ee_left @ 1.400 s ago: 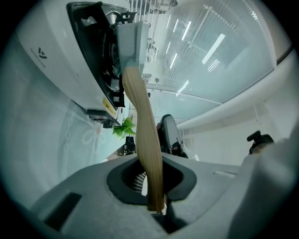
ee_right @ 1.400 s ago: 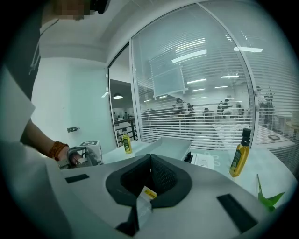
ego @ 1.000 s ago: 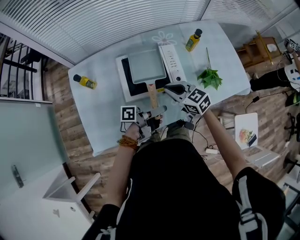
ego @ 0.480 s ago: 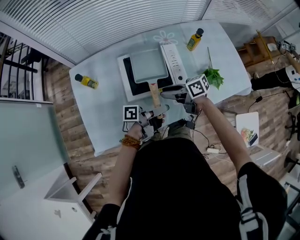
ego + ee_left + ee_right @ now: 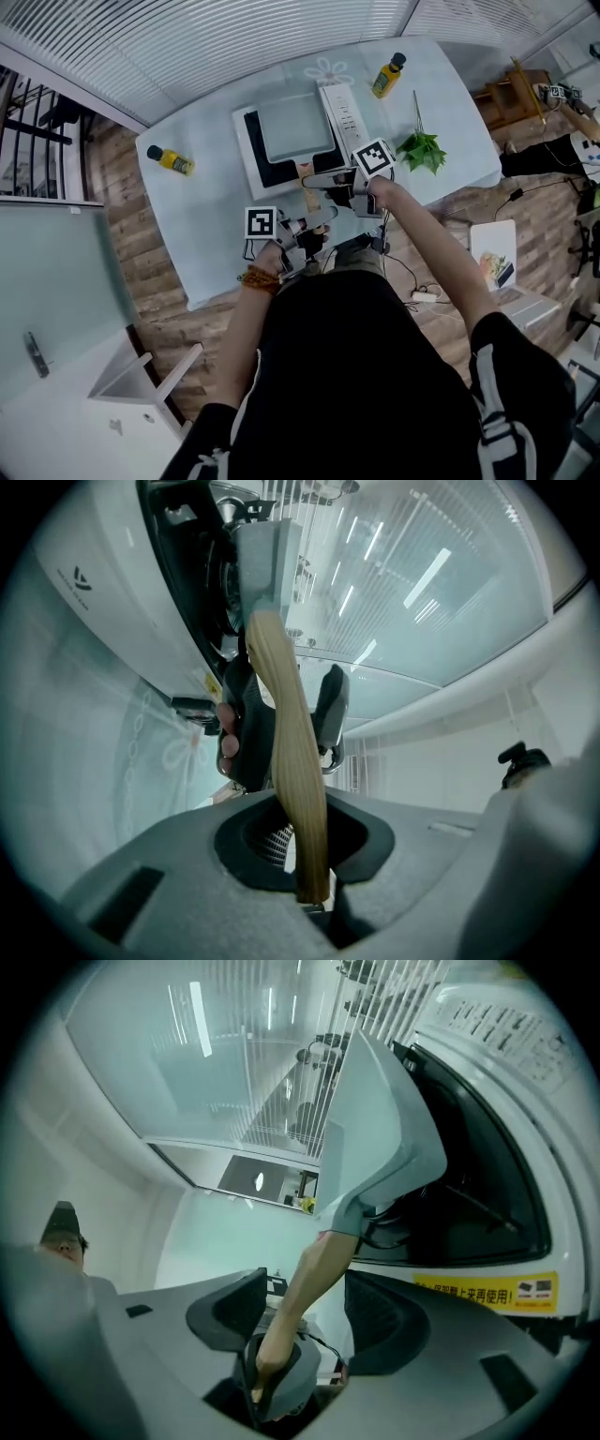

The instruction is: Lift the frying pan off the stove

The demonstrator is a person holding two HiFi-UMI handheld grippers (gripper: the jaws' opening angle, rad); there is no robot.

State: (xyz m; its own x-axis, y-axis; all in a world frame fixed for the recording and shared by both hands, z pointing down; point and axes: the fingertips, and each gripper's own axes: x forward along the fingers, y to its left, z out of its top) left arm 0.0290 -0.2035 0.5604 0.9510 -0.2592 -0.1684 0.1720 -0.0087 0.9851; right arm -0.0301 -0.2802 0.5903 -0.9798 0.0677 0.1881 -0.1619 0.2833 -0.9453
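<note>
A pale counter [image 5: 211, 211] stands on wood flooring [image 5: 159, 309]. Our left tongs [image 5: 298, 846] pinch the wooden handle [image 5: 286, 724] at its end. Our right tongs [image 5: 305, 1321], just spread wide, straddle it nearer the stove [image 5: 342, 117]. The frying pan [image 5: 295, 129] rests on the stove. We judge it rigid and front-heavy: grip the handle.

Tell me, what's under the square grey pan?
The stove: its black top peeks out at the pan's left and near sides. The part right below the pan is covered, so I can't see it.
</note>
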